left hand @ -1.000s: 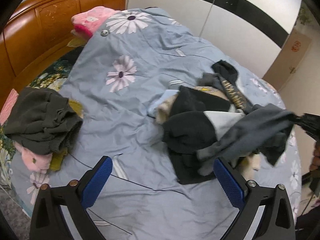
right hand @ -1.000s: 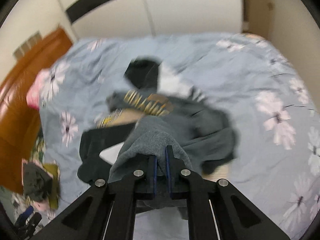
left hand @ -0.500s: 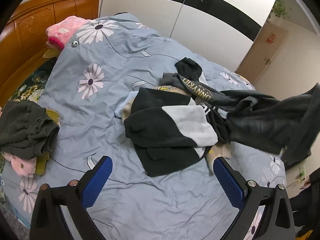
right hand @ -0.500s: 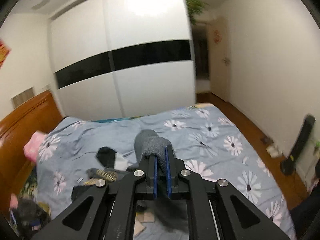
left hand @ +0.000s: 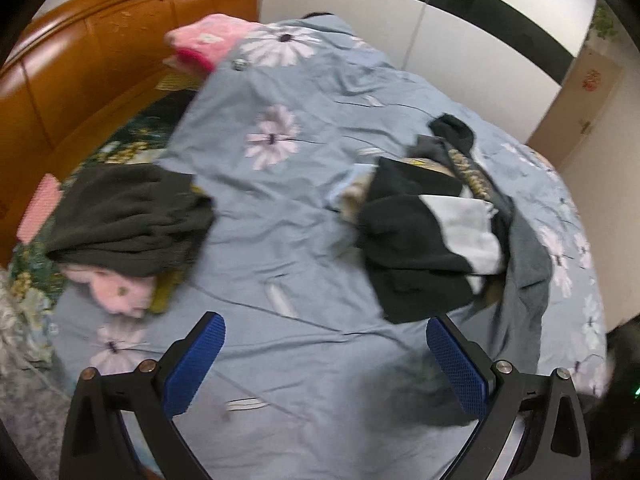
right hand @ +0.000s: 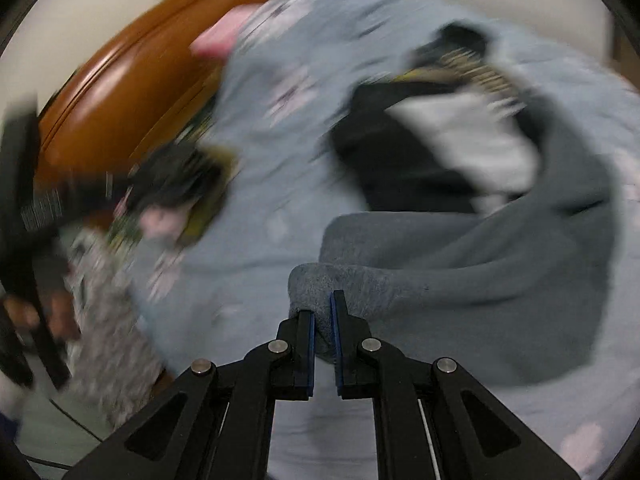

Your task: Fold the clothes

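My right gripper (right hand: 323, 312) is shut on a fold of a grey fleece garment (right hand: 500, 264), which trails to the right over the bed; it also shows in the left wrist view (left hand: 528, 264) at the right. A heap of black, white and patterned clothes (left hand: 424, 232) lies on the blue flowered duvet (left hand: 288, 208), seen blurred in the right wrist view (right hand: 432, 148). My left gripper (left hand: 326, 354) is open and empty, low over the near part of the duvet, left of the heap.
A folded stack, dark garment on top of pink and olive ones (left hand: 124, 224), sits at the bed's left edge. A pink item (left hand: 204, 40) lies by the wooden headboard (left hand: 80, 68). White and black wardrobe doors (left hand: 460, 20) stand behind the bed.
My right gripper swung down from high in the air to the bed, carrying the grey garment to the near right. My left gripper turned back left toward the headboard and stayed open.
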Tool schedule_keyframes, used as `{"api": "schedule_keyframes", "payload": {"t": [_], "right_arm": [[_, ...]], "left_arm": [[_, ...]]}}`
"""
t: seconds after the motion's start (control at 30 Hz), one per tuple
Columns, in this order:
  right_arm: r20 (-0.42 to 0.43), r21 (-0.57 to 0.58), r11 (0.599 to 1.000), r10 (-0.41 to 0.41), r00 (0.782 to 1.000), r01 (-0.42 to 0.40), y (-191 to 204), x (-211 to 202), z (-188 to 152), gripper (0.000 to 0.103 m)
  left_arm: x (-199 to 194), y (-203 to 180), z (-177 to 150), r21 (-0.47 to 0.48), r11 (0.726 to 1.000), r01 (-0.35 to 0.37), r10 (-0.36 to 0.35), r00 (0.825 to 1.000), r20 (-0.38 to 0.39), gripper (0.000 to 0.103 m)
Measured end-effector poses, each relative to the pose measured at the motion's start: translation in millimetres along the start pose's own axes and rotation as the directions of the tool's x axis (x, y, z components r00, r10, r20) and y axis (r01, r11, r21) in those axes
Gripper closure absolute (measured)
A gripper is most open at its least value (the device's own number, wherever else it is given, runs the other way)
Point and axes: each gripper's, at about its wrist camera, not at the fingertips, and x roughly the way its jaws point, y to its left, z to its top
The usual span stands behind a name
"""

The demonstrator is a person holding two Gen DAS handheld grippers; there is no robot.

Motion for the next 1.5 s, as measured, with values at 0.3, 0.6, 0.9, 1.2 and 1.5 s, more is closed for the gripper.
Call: {"api": "schedule_keyframes", "payload": {"t": [0.3, 0.6, 0.9, 1.2, 1.5], "right_arm": [[-0.093, -0.065, 0.995, -0.085, 0.992, 0.079, 1, 70, -20, 0.082], [-0.056, 0.302, 0.94, -0.149, 0.987, 0.159, -147, -11, -89, 0.046], [0.103, 0.965, 0.256, -0.183, 0.978, -0.053, -341, -20, -212, 0.046], [0.256, 0.965, 0.092, -0.162, 0.953, -0.244, -370, 3, -209, 0.073], [0.401, 0.908, 0.221, -0.199, 0.894, -0.357, -355, -61, -162, 0.091]], "left_arm": [[11, 3, -1, 0.043, 0.997, -0.069, 0.071, 0.996, -0.056, 0.001], [74, -69, -27, 0.092, 0.995, -0.042, 0.056, 0.985, -0.163, 0.001], [128, -60, -111, -0.043, 0.981, -0.188, 0.166, 0.938, -0.306, 0.001], [180, -59, -151, 0.06, 0.983, -0.176, 0.186, 0.919, -0.349, 0.008], [198, -72, -137, 0.108, 0.987, -0.118, 0.15, 0.918, -0.367, 0.091]]}}
